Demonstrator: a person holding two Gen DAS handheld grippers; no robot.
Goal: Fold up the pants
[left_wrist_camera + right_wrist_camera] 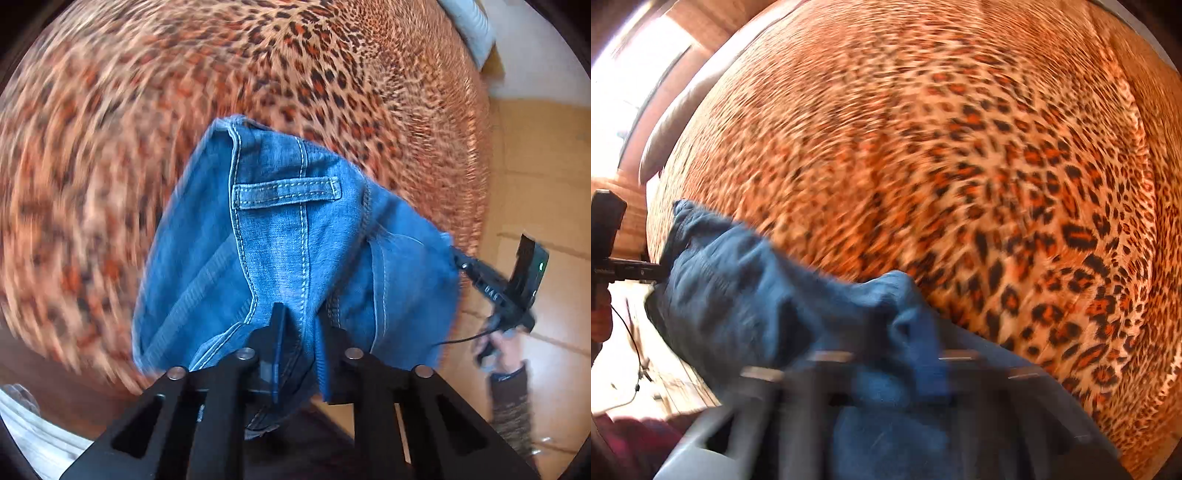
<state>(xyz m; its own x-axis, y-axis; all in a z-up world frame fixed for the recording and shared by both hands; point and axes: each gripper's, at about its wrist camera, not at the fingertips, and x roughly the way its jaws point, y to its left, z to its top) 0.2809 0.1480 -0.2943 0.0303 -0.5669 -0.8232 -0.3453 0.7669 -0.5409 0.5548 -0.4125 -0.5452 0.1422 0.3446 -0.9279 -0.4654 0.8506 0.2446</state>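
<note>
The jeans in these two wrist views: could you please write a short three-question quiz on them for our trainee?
1. True or false: the left claw is shut on the jeans.
2. What surface lies under the jeans? A) a bare wooden table B) a leopard-print cover C) a white towel
3. In the left wrist view, on which side of the jeans does the right claw meet the denim?

Key:
1. True; the denim is pinched between its fingers.
2. B, the leopard-print cover.
3. The right-hand edge of the jeans; its tips are hidden by the denim there.
</note>
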